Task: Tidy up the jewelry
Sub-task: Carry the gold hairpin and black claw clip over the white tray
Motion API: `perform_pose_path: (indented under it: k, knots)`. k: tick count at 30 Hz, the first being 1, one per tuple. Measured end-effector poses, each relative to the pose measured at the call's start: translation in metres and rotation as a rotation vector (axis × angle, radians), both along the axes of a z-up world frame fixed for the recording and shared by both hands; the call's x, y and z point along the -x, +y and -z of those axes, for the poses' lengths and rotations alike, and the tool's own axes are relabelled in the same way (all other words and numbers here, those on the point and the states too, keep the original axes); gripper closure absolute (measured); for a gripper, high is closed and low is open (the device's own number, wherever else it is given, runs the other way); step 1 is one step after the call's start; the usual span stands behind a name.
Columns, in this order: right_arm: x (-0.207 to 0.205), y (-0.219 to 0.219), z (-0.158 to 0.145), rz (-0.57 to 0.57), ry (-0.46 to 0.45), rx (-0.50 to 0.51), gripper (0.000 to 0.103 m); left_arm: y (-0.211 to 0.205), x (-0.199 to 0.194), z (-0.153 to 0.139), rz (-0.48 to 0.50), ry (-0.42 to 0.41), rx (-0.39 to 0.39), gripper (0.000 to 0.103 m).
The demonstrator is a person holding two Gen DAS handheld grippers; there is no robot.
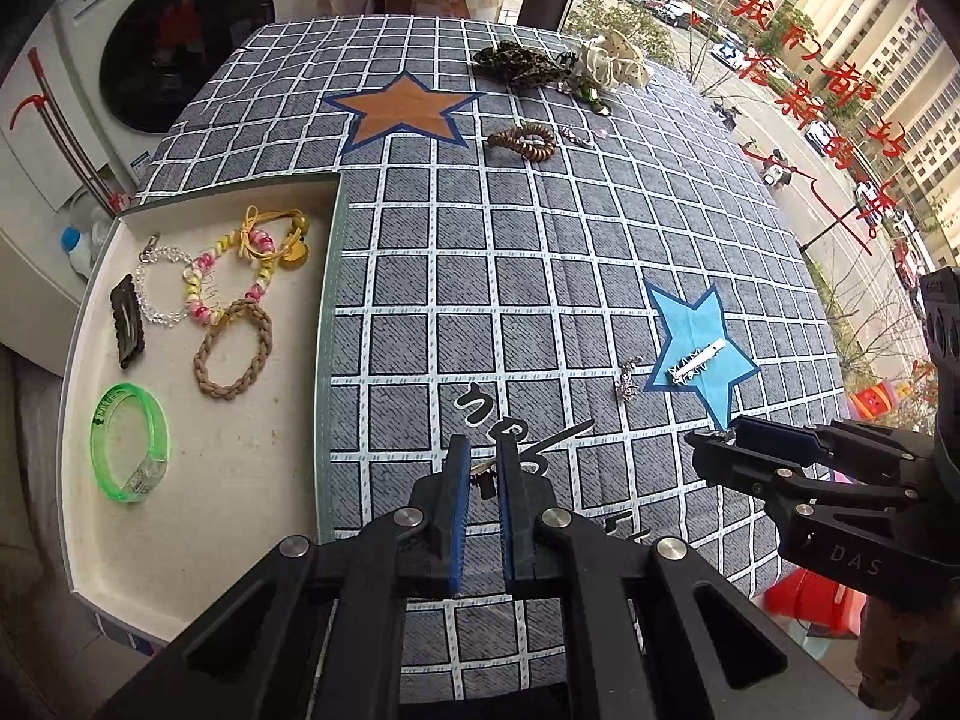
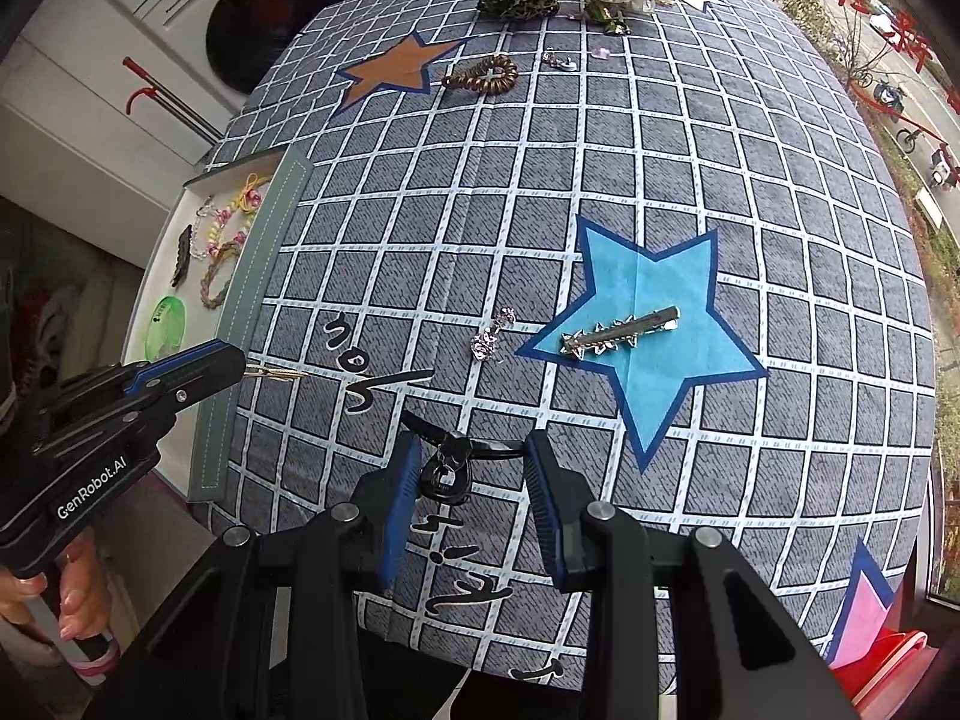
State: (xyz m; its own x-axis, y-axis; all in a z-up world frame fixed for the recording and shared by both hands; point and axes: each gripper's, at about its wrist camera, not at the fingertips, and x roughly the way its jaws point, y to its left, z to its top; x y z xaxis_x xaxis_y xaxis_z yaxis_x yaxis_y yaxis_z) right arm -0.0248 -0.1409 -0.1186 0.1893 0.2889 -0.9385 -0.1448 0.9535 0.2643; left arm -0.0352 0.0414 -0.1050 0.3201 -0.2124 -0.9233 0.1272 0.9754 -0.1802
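Observation:
My left gripper (image 1: pixel 483 457) is shut on a thin gold hairpin (image 2: pixel 277 373), which sticks out past its tip just right of the white tray (image 1: pixel 240 510). My right gripper (image 2: pixel 474 457) is shut on a black hair clip (image 2: pixel 450 463) above the checked cloth. The tray holds a green bangle (image 1: pixel 129 441), a braided brown bracelet (image 1: pixel 234 348), bead bracelets (image 1: pixel 204 285) and a dark clip (image 1: pixel 127 321). A silver hair clip (image 2: pixel 621 333) lies on the blue star, with a small silver charm (image 2: pixel 495 339) to its left.
At the far side of the table lie a brown spiral hair tie (image 1: pixel 522 141), a leopard scrunchie (image 1: pixel 519 63), a white scrunchie (image 1: pixel 618 63) and a small silver piece (image 1: pixel 576 135). A washing machine (image 1: pixel 180 42) stands beyond the left edge. A window runs along the right.

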Motion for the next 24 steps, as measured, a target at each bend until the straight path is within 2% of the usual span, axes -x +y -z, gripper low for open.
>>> perform_pose_path:
  k: [10, 17, 24]
  knots:
    - [-0.031, 0.082, -0.025, -0.204, -0.066, -0.059, 0.065, 0.086, 0.018, -0.020, -0.203, -0.021, -0.007, 0.088]
    - [-0.045, 0.151, -0.027, -0.353, -0.076, -0.096, 0.065, 0.142, 0.038, -0.002, -0.346, 0.036, 0.010, 0.088]
    - [-0.050, 0.212, -0.010, -0.467, -0.041, -0.101, 0.065, 0.172, 0.044, 0.029, -0.417, 0.099, 0.018, 0.088]
